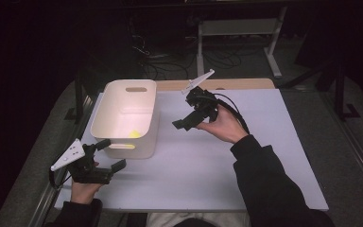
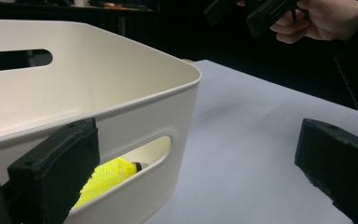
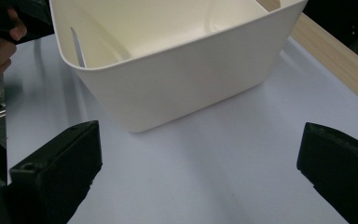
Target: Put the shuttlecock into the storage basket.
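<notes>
Sitting on the white table (image 1: 217,161), the cream bin (image 1: 144,101) holds a yellow thing (image 1: 133,134); left gripper (image 1: 111,156) beside its near wall, right gripper (image 1: 182,124) raised nearby, both with jaws apart; no writing readable

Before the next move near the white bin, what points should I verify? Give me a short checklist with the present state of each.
1. Left gripper open: ok, jaws stand wide apart by the near handle slot.
2. Right gripper open: ok, nothing between its jaws.
3. White bin upright on the table: ok.
4. Yellow object inside the bin: ok, seen through the handle slot.
5. What the yellow object is exactly: cannot tell, partly hidden.
6. Right gripper apart from the bin: ok, held above the table beside it.
</notes>
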The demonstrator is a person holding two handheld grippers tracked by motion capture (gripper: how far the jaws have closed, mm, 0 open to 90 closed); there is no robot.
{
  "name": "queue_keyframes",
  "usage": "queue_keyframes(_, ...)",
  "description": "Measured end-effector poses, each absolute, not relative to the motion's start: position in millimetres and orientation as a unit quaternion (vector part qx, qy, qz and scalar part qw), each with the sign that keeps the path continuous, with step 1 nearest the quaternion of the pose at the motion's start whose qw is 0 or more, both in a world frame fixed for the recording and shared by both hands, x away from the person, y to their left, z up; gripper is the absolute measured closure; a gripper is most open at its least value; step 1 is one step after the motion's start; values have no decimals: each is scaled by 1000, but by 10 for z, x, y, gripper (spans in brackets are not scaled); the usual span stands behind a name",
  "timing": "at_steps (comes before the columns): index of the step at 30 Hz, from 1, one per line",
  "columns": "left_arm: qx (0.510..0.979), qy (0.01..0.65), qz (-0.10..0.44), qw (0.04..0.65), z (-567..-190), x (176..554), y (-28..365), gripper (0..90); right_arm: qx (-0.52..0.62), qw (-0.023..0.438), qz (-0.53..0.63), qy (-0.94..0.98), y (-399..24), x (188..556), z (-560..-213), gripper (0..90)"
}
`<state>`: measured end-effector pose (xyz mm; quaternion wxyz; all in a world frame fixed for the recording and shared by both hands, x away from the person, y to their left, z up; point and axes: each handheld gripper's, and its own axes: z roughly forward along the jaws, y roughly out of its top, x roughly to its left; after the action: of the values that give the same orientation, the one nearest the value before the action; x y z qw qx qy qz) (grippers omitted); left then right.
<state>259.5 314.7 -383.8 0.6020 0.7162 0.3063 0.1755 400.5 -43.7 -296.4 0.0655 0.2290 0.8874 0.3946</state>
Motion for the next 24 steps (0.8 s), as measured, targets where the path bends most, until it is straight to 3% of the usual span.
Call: queue_keyframes(24, 715, 309, 175, 602, -3840, 2596, 3145, 0, 256, 70, 402, 876, -829, 3947, -3078, 0)
